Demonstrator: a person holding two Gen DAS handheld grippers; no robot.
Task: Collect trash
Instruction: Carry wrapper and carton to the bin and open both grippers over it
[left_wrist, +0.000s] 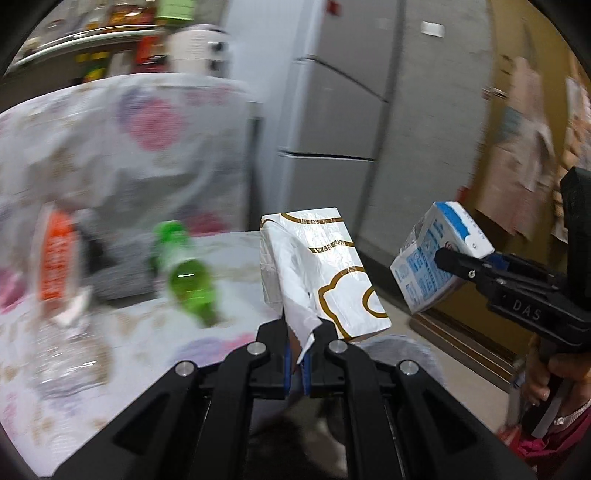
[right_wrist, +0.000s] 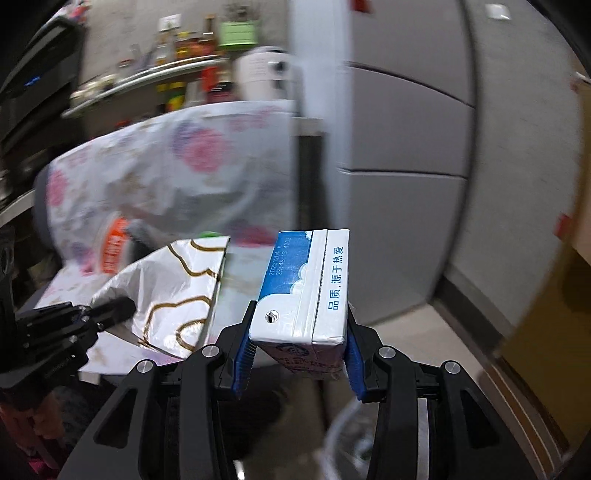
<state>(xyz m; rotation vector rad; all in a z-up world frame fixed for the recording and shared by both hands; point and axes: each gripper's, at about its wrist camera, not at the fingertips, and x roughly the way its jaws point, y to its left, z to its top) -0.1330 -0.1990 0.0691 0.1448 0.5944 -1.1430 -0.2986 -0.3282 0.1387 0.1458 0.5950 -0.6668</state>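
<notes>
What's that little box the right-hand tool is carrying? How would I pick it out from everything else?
Start at the grey fridge in the background, then come down to the right gripper in front of it. Clamped between its blue pads is a small milk carton, blue and white with a cloud edge and Chinese lettering. The shiny white wrapper beside it has gold lines and is flat, not boxy.

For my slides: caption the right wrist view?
Right gripper clamps a blue-and-white milk carton near the fridge.

Left tool (left_wrist: 300, 350) pinching white-gold wrapper (left_wrist: 325, 273), right tool (left_wrist: 448, 260) gripping blue milk carton (left_wrist: 439, 254)
</notes>
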